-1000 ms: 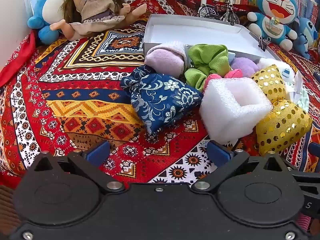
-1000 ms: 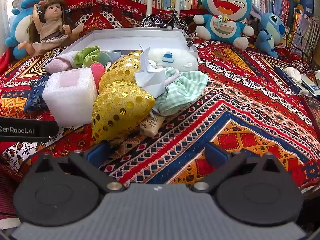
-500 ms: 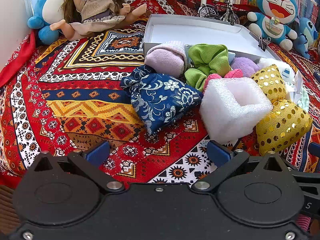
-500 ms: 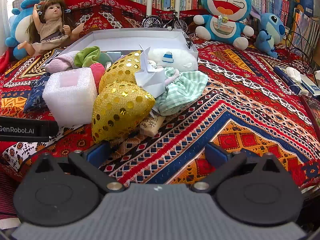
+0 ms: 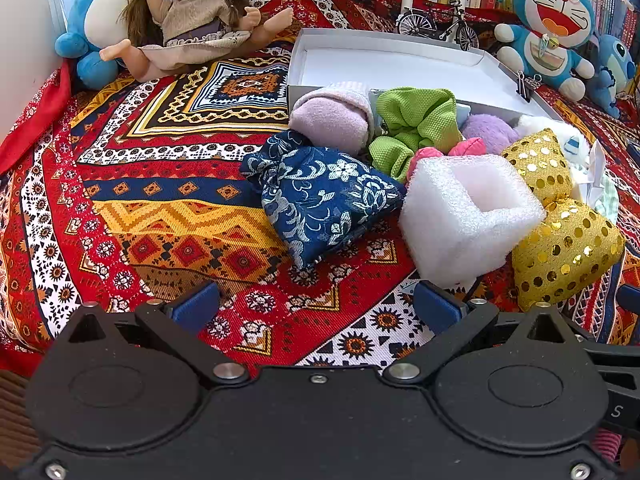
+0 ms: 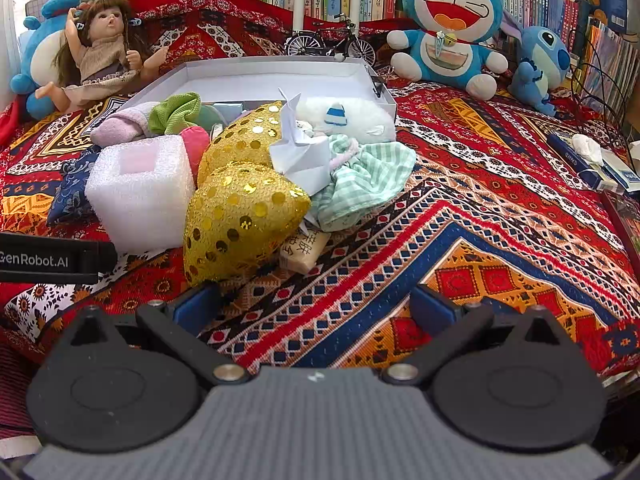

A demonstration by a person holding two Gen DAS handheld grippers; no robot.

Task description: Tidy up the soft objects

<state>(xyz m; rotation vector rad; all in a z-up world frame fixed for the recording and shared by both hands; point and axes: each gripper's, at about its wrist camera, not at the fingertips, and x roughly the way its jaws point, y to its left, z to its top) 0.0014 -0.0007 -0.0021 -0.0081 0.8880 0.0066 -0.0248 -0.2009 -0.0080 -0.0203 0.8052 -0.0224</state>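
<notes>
A jumble of soft stuff is piled on the patterned red cloth (image 6: 480, 216), right against the near wall of the white cardboard box (image 5: 384, 68), which is seen empty inside. From the left wrist view, a blue floral pouch (image 5: 324, 196) is laid closest, with a white foam block (image 5: 468, 212) touching its right side. Behind them a lilac rolled sock (image 5: 332, 120), a green scrunchie (image 5: 416, 120), something pink (image 5: 468, 147) and a purple plush ball (image 5: 488, 128) are crammed along the box wall. Two gold sequin cushions (image 6: 244, 208) are stacked just right of the foam, with a folded white paper piece (image 6: 304, 156), a green checked cloth (image 6: 368, 184) and a white fluffy toy (image 6: 352, 118) beside them. A small beige tag with printed characters (image 6: 304, 250) is tucked under the cushion; the characters can't be read.

Further back a doll (image 6: 104, 56), a Doraemon plush (image 6: 452, 24), a Stitch plush (image 6: 536, 64) and a tiny model bicycle (image 6: 332, 42) are lined up before the bookshelves.

"GenRobot.AI" is printed on the left gripper (image 5: 316, 308), as seen from the right view. Both it and the right gripper (image 6: 314, 304) are spread wide over bare cloth, nothing grasped.
</notes>
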